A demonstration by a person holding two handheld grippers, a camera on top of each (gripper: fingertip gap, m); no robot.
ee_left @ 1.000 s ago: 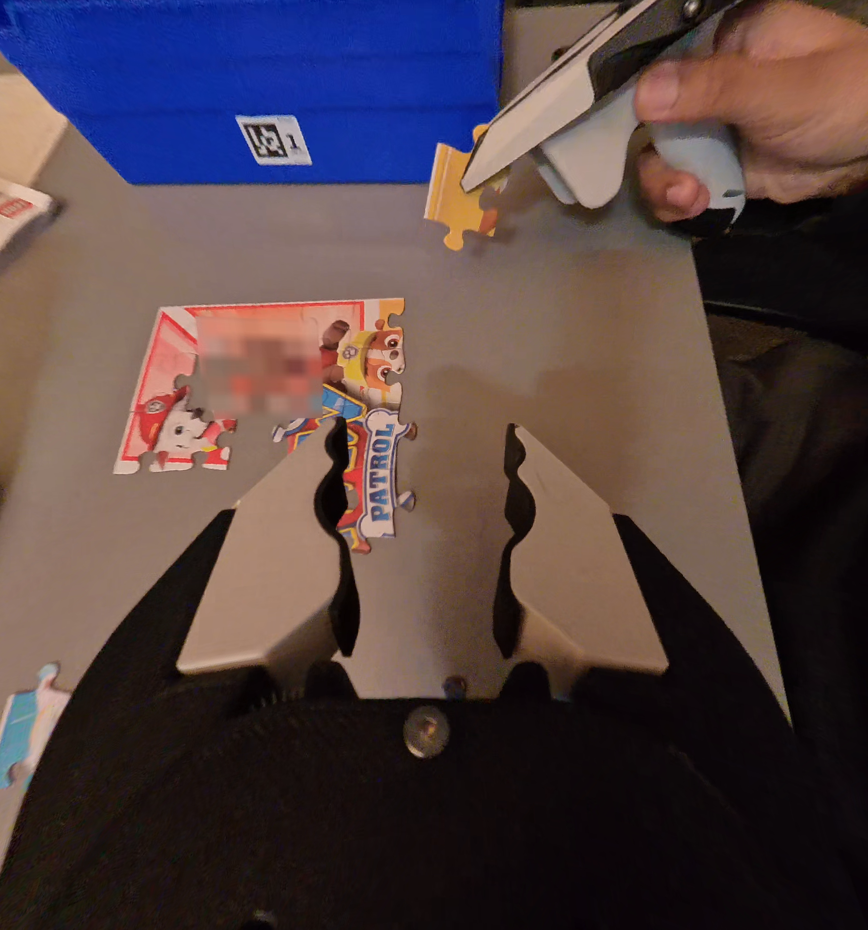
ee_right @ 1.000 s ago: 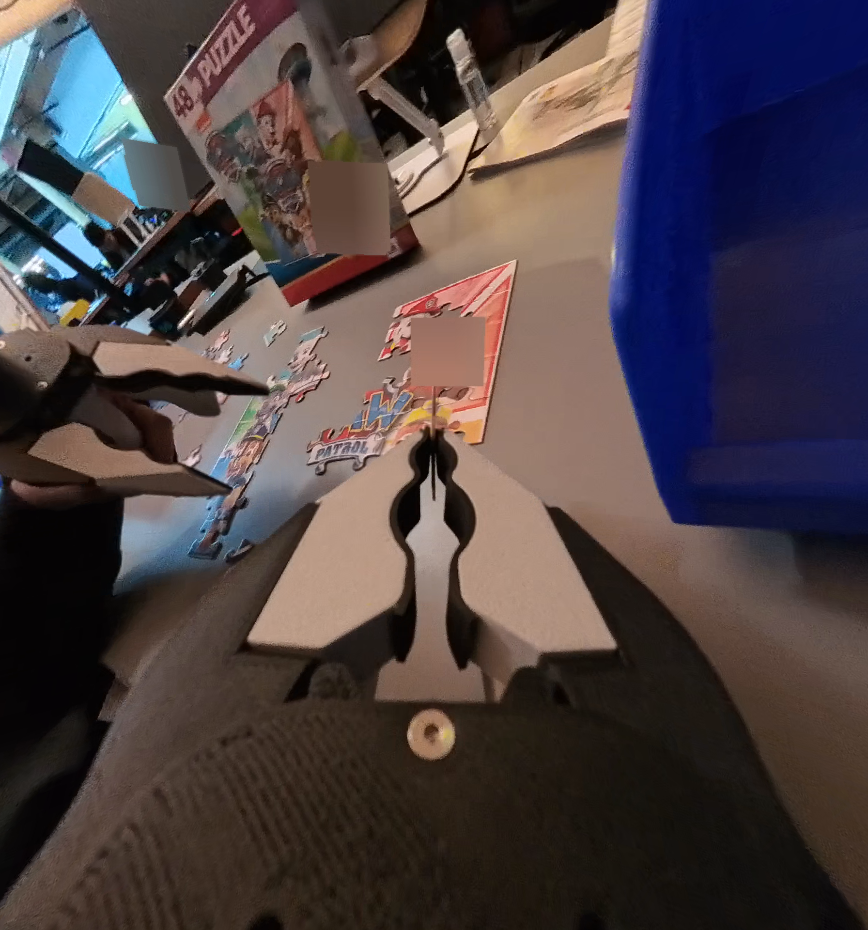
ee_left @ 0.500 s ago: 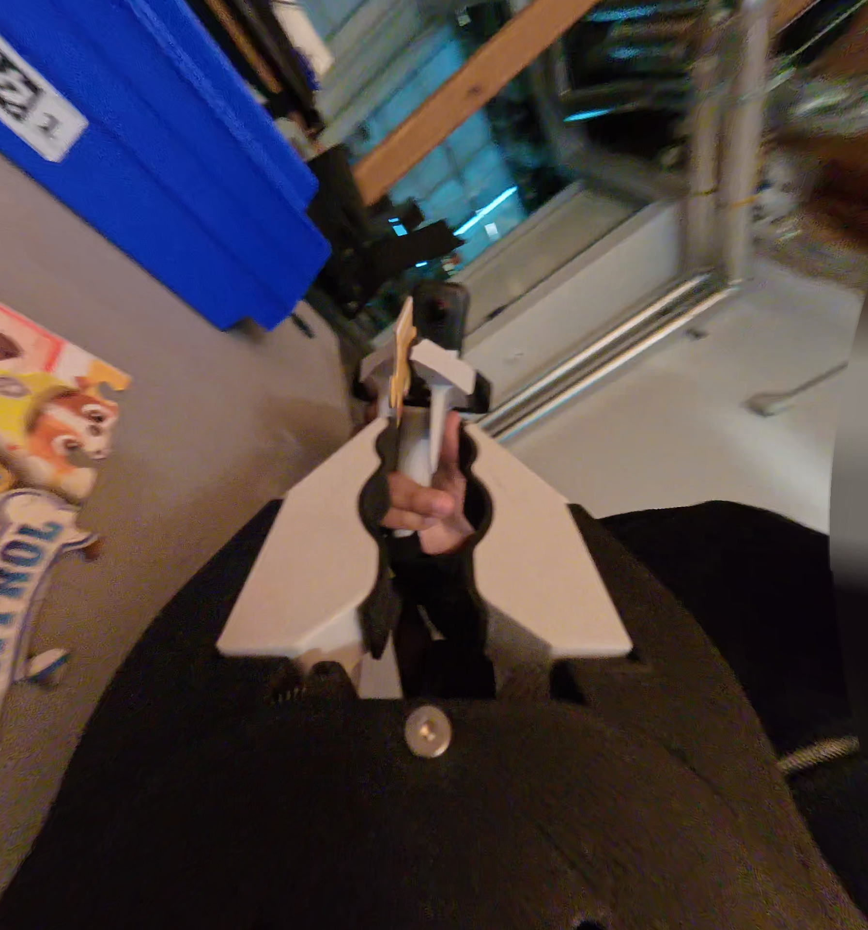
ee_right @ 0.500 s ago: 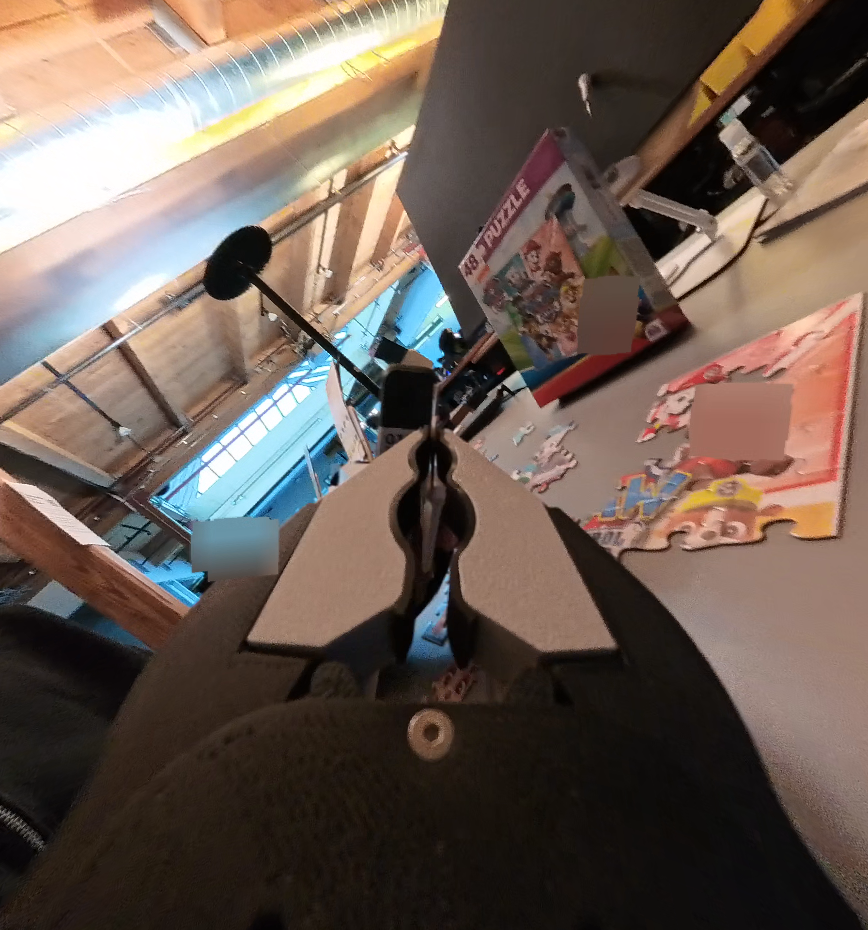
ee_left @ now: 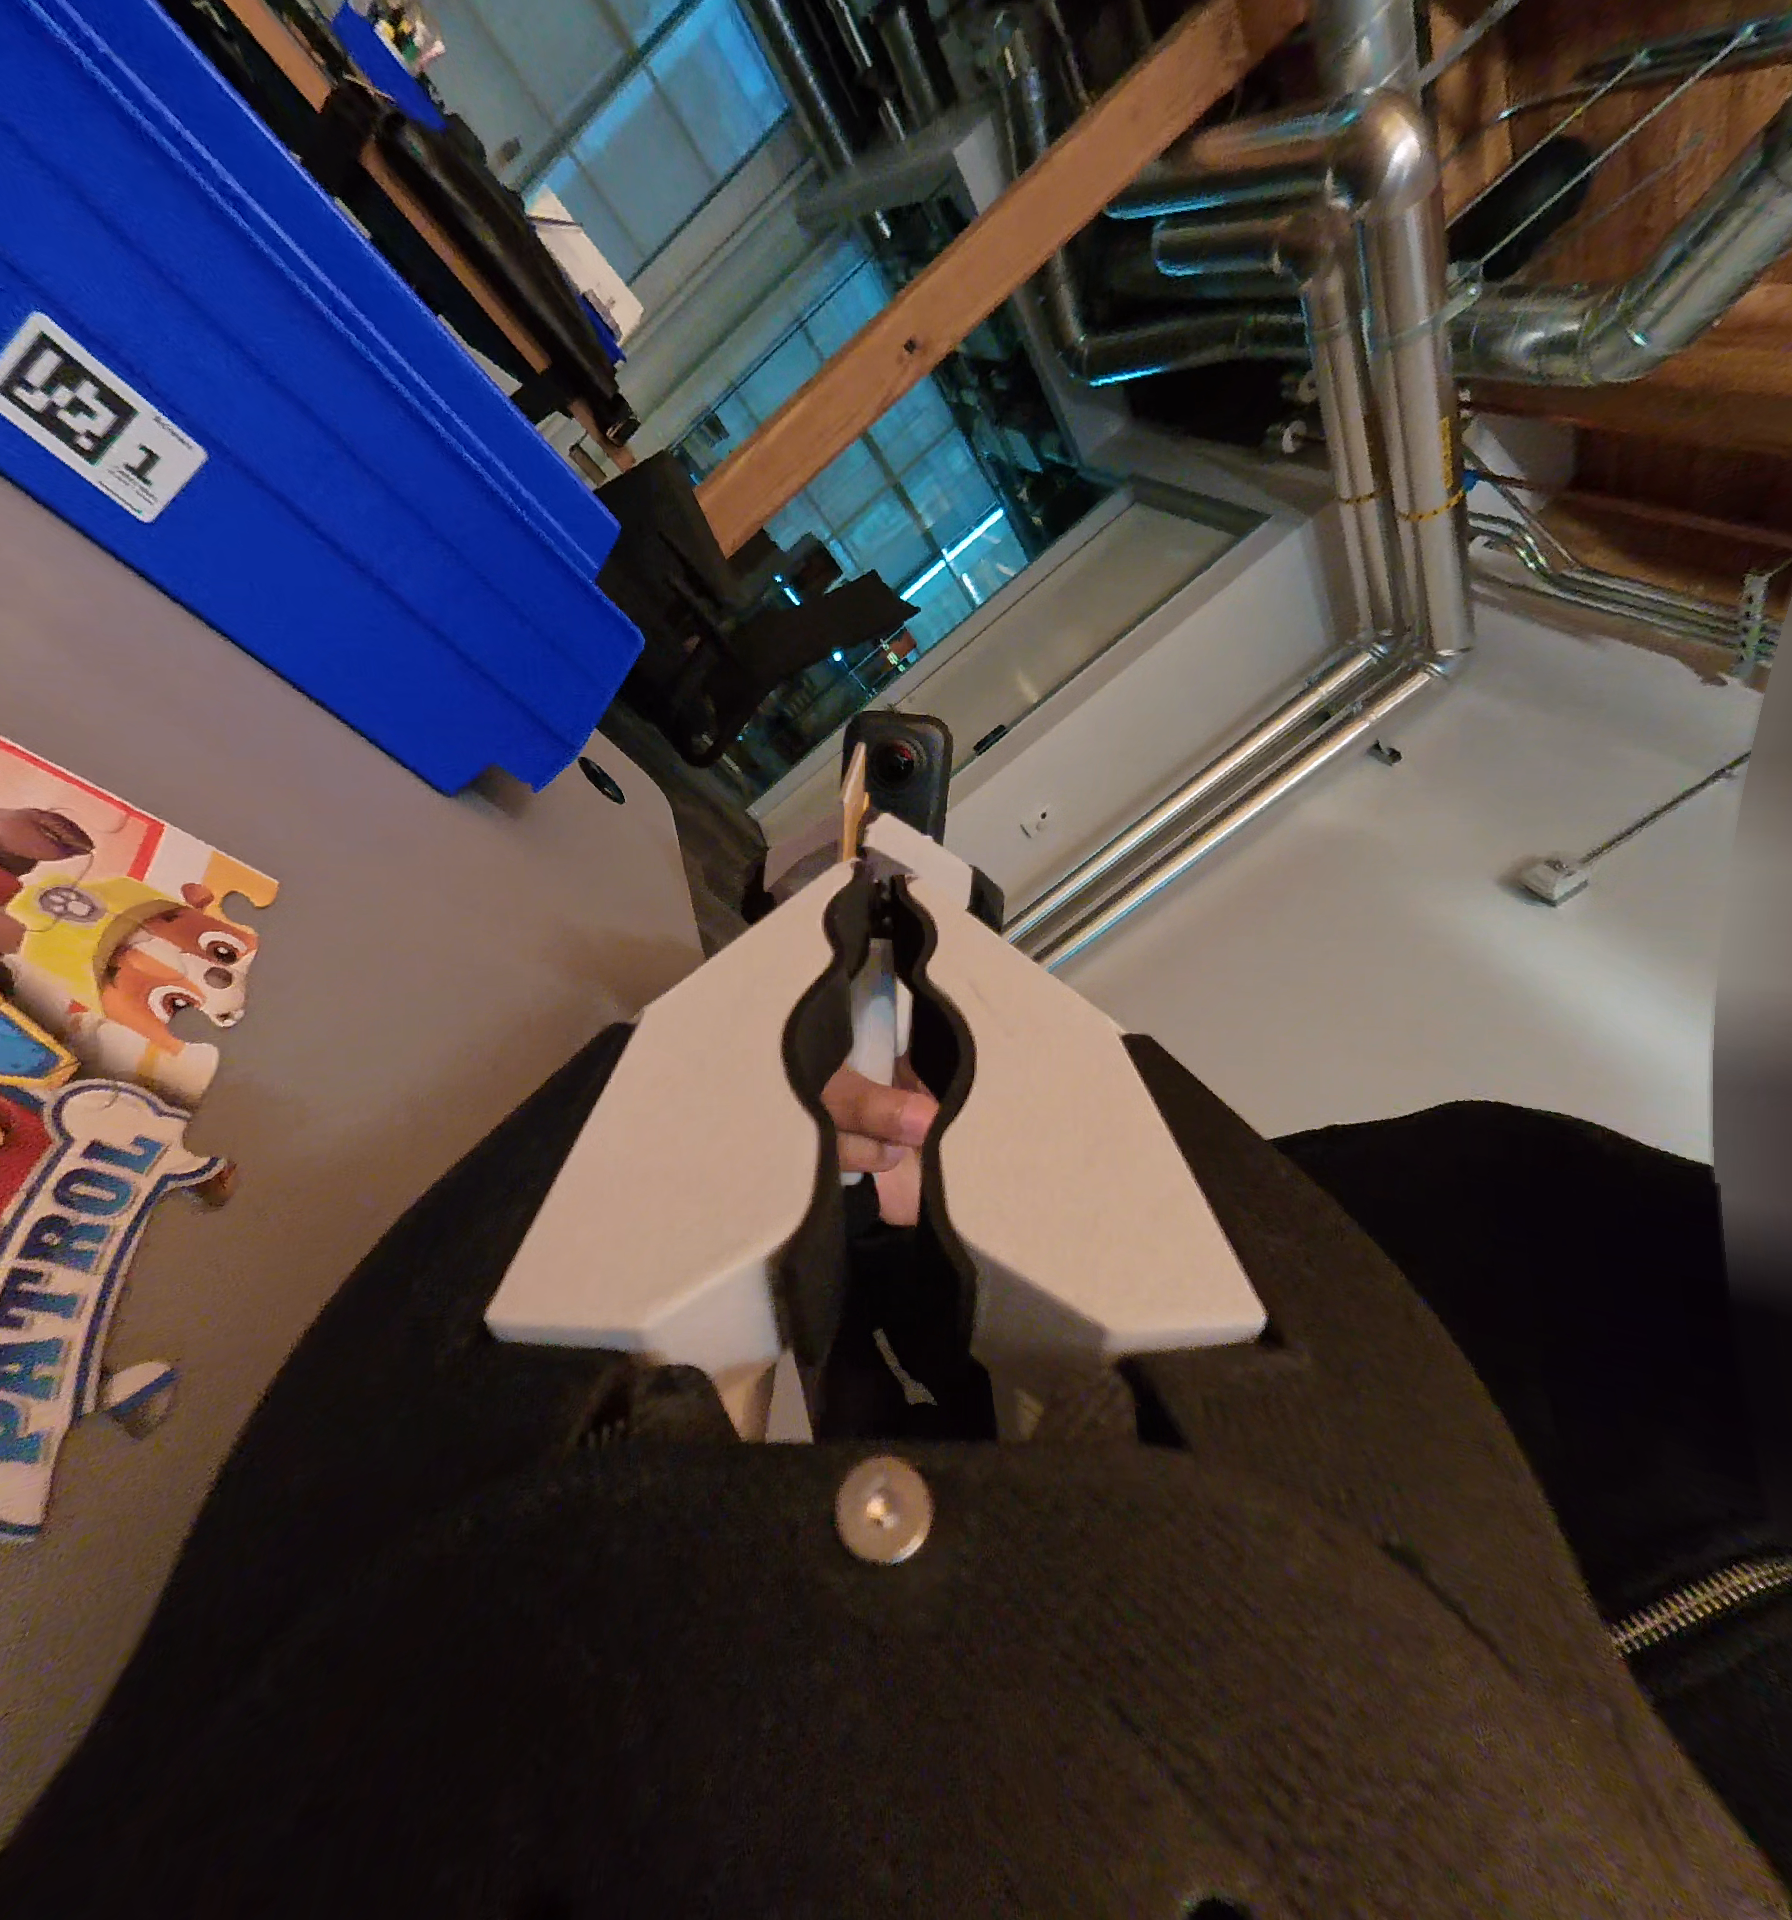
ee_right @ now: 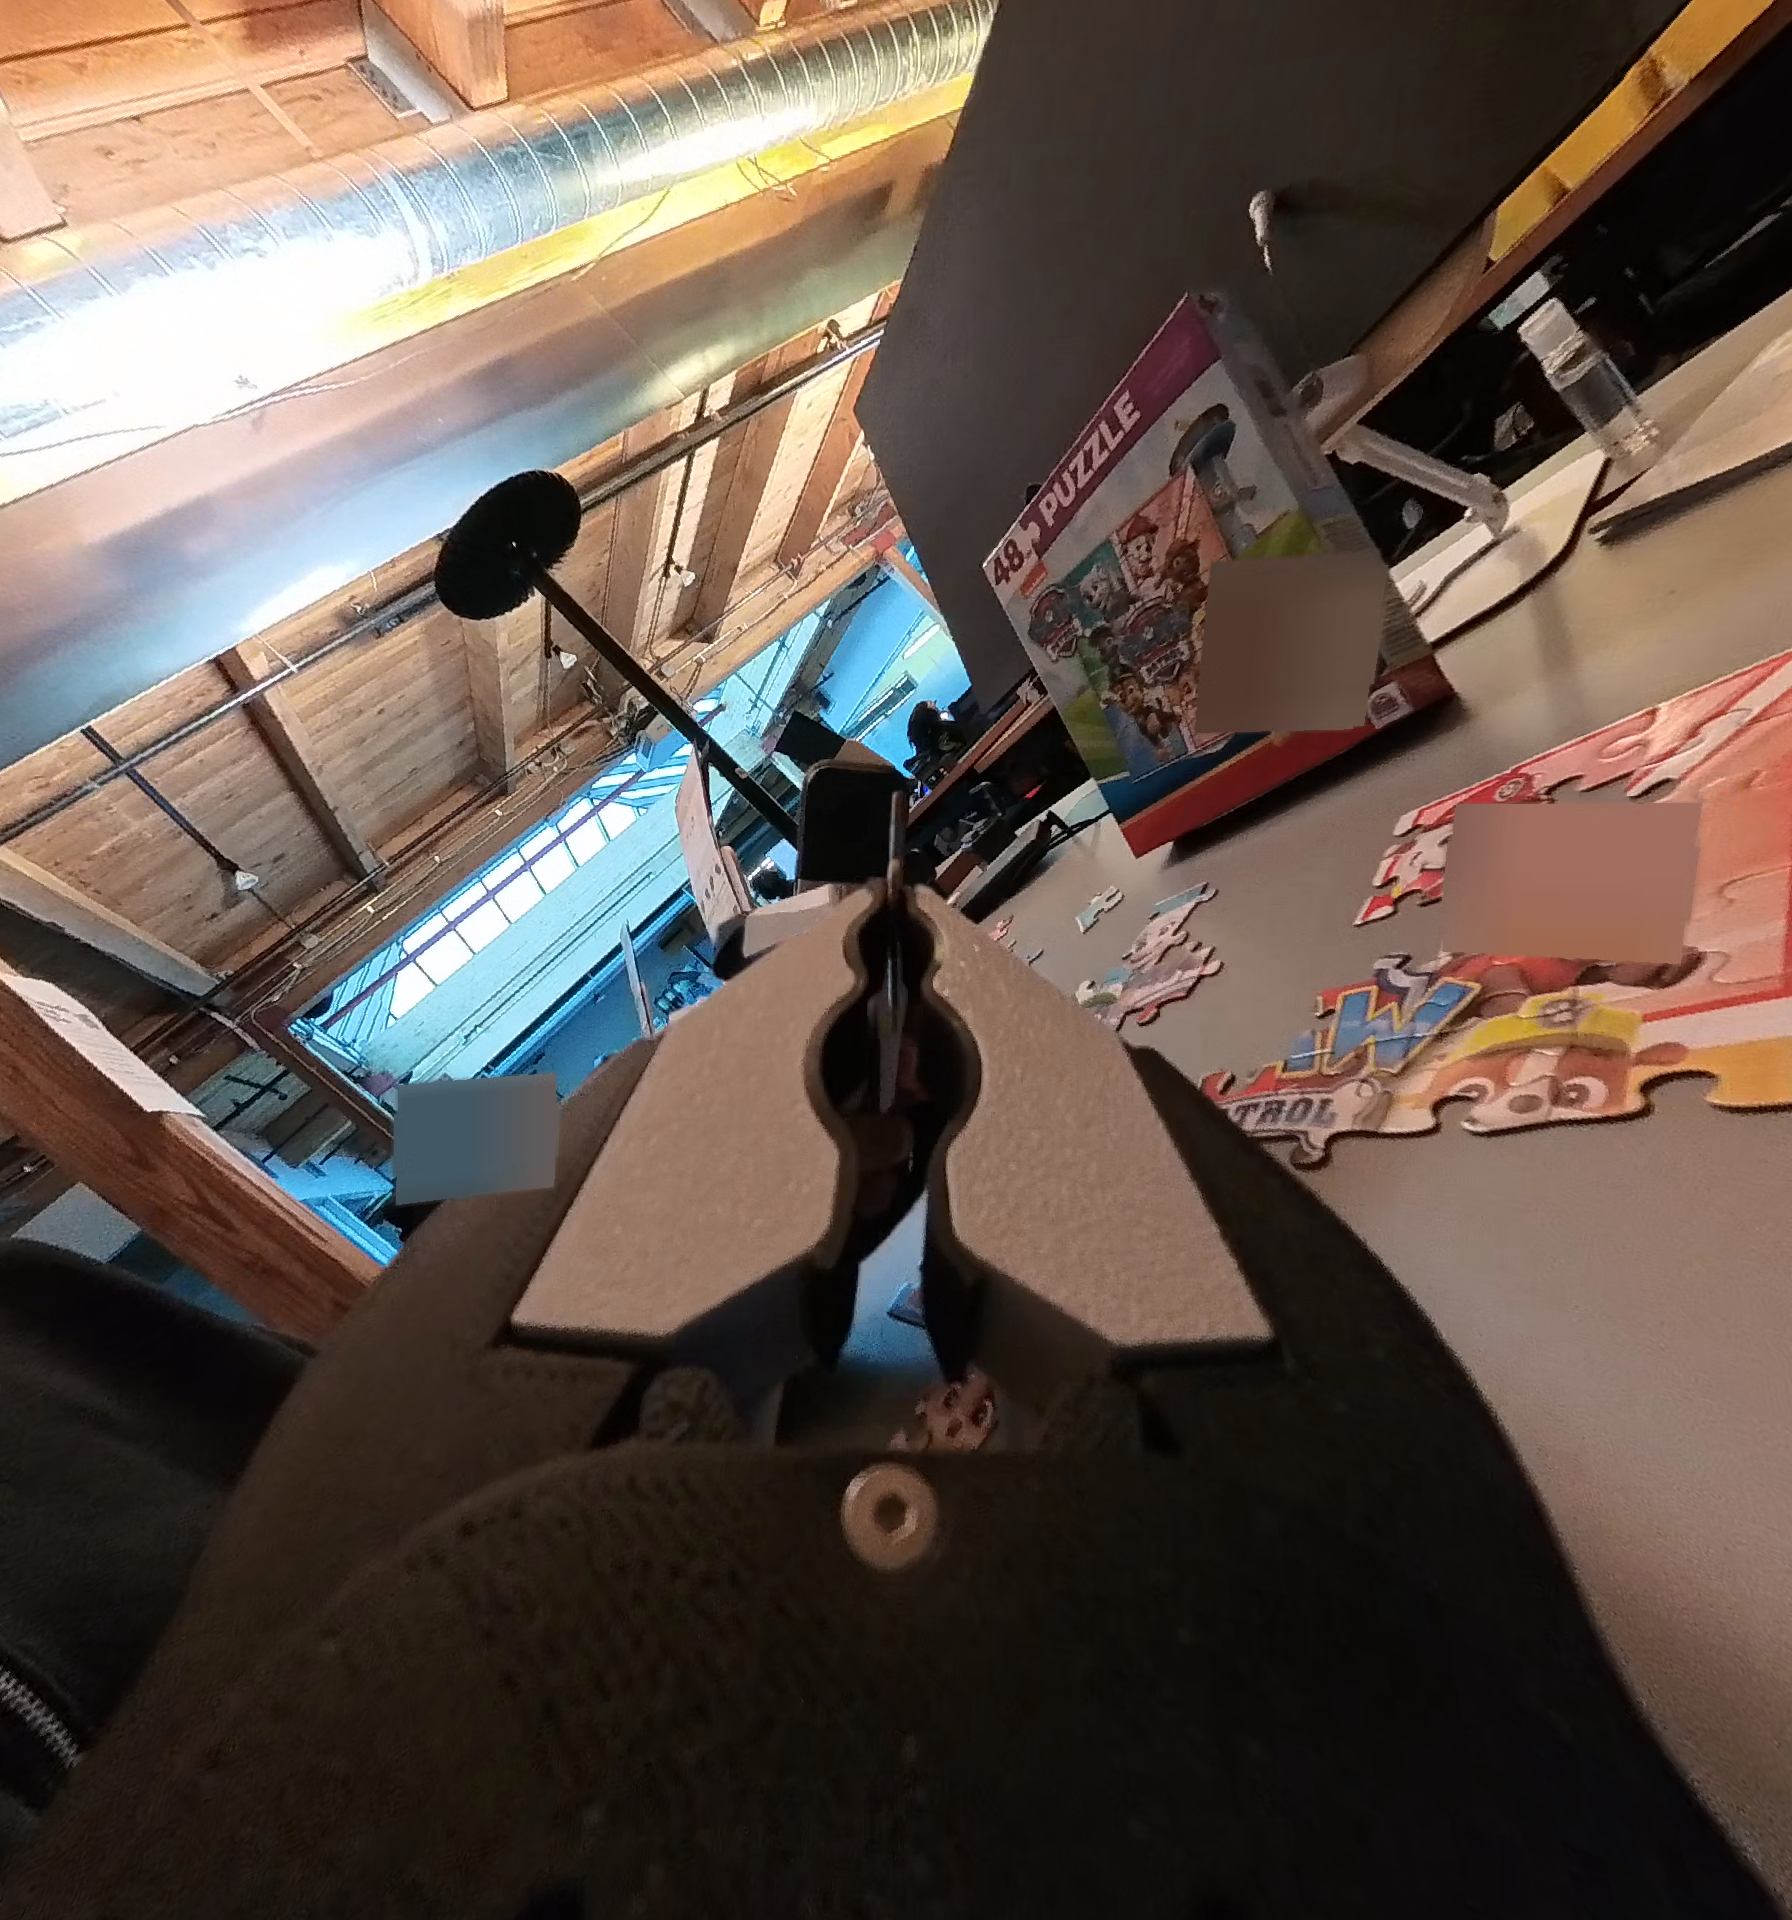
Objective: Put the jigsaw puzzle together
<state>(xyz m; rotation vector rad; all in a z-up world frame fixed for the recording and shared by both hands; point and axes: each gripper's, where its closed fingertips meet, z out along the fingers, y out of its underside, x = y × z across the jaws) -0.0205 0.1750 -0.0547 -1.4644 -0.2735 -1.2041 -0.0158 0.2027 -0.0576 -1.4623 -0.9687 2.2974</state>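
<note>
My two grippers meet tip to tip above the grey table (ee_left: 424,966). My right gripper (ee_right: 897,896) is shut on a thin orange-yellow puzzle piece (ee_right: 894,831), seen edge-on between its pads. In the left wrist view the same piece (ee_left: 850,805) stands up from my left gripper's (ee_left: 876,883) closed tips, which pinch its near part. The right gripper's pale fingers (ee_left: 923,847) and a hand show just behind. The left gripper's camera (ee_right: 845,821) shows beyond the piece in the right wrist view.
A partly built cartoon puzzle (ee_left: 71,1091) lies on the table, also in the right wrist view (ee_right: 1598,966). A blue bin (ee_left: 248,364) stands behind it. A puzzle box (ee_right: 1183,603) stands upright, with loose pieces (ee_right: 1152,971) near it. The tips of both grippers are at nearly the same place.
Both grippers rose from the table and turned to face each other. My left jaws went from wide open to shut on the piece. The right gripper kept the piece throughout.
</note>
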